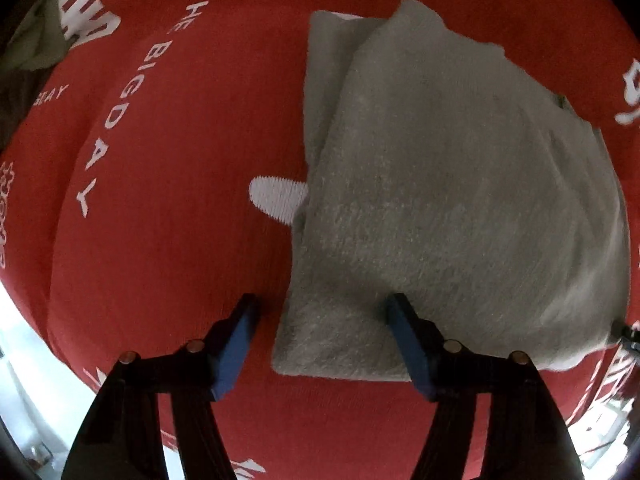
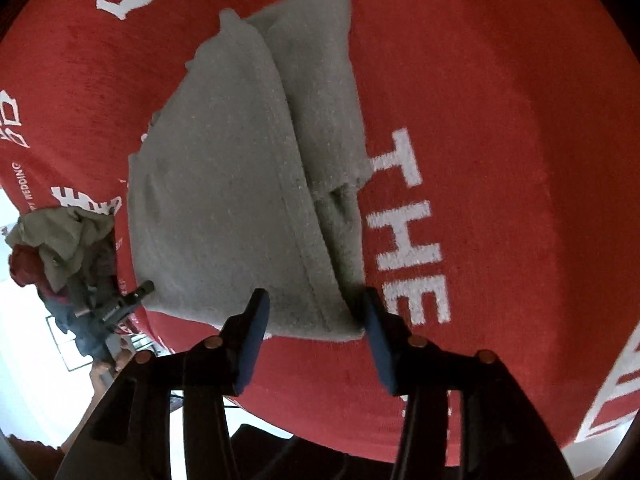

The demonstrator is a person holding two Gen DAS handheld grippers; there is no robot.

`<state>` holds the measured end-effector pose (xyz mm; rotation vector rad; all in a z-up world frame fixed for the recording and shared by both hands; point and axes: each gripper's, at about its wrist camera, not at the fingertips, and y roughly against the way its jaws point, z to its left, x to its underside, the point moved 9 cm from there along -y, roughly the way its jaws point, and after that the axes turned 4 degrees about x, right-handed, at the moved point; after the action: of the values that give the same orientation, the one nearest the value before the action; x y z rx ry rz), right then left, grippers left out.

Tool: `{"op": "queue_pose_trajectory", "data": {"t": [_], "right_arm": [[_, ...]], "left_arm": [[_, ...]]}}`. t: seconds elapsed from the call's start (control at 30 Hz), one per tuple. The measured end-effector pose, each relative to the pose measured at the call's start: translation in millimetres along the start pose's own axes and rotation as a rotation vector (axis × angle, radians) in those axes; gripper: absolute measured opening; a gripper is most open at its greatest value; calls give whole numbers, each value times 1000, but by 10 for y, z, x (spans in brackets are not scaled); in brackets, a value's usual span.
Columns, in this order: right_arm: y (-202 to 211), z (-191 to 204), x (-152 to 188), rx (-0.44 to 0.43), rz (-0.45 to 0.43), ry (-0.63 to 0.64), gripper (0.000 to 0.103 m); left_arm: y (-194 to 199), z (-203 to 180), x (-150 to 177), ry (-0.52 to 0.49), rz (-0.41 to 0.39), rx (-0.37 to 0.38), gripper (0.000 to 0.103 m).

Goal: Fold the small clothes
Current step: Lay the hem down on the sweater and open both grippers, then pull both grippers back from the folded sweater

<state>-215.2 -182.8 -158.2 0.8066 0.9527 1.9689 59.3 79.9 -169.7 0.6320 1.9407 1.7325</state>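
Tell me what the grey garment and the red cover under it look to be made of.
Grey garment: seemingly a soft knit such as fleece or jersey, matte, with a fuzzy nap and a stitched hem. Red cover: looks like a woven or short-pile cloth, matte, fine-grained, with white lettering, printed or woven in; which one is unclear.

White lettering on the red cloth (image 1: 168, 240): one white shape partly covered by the folded grey garment (image 1: 460, 208); characters at the right edge cut off by the frame. In the right wrist view, the word beside the garment (image 2: 240, 184) is partly hidden under it and behind a fingertip (image 2: 378, 340). Heap of clothes (image 2: 60, 240) at the cloth's left edge: single items cannot be told apart. Left gripper (image 2: 132, 300): only a small dark tip is seen there, the rest blurred.
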Motion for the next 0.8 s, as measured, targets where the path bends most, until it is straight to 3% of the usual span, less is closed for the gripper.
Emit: {"op": "queue_pose_trajectory", "data": {"t": [0.23, 0.4, 0.5, 0.7, 0.73, 0.77, 0.8], "right_arm": [[18, -101, 55, 34, -4, -1, 16], [118, 15, 71, 127, -4, 72, 20], [215, 180, 88, 162, -23, 139, 20], [282, 562, 138, 174, -35, 257, 33], [278, 599, 147, 171, -35, 266, 34], [273, 648, 157, 165, -34, 276, 34], [278, 673, 181, 156, -29, 281, 34]], "left_arm": [[138, -9, 176, 8, 1, -45, 69], [241, -51, 280, 44, 30, -85, 70], [310, -167, 313, 54, 28, -90, 81], [409, -376, 296, 52, 17, -88, 82], [411, -342, 245, 52, 21, -83, 88], [411, -367, 253, 54, 27, -82, 103], [421, -360, 269, 55, 24, -86, 103]]}}
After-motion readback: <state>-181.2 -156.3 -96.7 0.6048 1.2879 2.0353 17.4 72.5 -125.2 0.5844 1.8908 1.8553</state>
